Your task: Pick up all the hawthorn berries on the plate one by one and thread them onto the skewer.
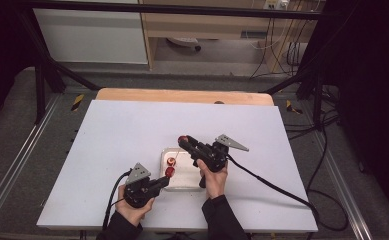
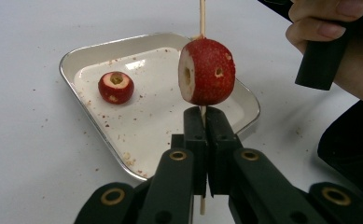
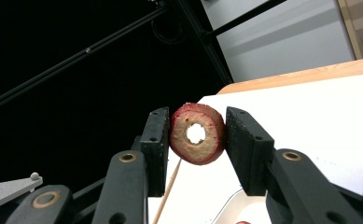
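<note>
A: Step?
B: Threading. My left gripper point(image 2: 202, 122) is pinched tight on the skewer point(image 2: 201, 18), one hawthorn point(image 2: 207, 71) on it, over the tray point(image 2: 79, 56).
A: Next?
B: My right gripper point(image 3: 195, 140) pinches a cored fruit point(image 3: 198, 134); line its hole up with the tip.

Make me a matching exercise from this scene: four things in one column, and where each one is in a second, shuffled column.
Things:
1. fruit with a wide cored hole
2. fruit on the skewer
3. loose fruit
4. skewer

Places:
A. lying in the metal tray
B. clamped in the left gripper
C. pinched in the right gripper
D. just above the left gripper's jaws

Pairs: 1-C, 2-D, 3-A, 4-B
</note>
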The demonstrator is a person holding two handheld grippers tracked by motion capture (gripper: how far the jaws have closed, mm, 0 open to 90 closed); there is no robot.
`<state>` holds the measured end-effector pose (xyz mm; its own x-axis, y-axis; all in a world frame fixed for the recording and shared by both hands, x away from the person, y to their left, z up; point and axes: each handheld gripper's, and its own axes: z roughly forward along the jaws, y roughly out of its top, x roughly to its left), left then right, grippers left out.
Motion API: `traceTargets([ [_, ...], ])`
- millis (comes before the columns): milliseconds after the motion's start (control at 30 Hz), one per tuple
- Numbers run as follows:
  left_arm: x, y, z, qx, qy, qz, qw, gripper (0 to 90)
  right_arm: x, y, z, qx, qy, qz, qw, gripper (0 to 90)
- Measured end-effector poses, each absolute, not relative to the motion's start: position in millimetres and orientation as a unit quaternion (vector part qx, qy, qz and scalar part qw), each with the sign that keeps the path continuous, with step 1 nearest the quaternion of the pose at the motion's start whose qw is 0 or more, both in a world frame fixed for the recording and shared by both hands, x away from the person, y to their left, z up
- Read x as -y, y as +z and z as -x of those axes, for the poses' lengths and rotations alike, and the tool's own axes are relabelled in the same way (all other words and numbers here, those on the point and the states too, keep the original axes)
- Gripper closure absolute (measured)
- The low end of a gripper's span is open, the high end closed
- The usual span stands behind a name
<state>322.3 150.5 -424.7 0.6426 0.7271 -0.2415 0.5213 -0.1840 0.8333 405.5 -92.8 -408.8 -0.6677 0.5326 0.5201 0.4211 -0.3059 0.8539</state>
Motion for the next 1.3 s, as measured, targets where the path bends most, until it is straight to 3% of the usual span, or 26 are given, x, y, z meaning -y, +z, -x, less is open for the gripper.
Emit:
traceTargets([
  [833, -148, -426, -323, -0.425, 0.113, -0.748, 0.497, 88.1, 85, -419, -399, -0.586, 0.702, -0.405, 0.008, 61.6],
  [1133, -145, -428, -321, -0.42, 0.115, -0.752, 0.495, 88.3, 84, -420, -395, -0.59, 0.701, -0.401, 0.009, 61.7],
  [1300, -145, -427, -320, -0.428, 0.091, -0.745, 0.503, 88.3, 85, -419, -395, -0.6, 0.698, -0.39, 0.024, 61.8],
])
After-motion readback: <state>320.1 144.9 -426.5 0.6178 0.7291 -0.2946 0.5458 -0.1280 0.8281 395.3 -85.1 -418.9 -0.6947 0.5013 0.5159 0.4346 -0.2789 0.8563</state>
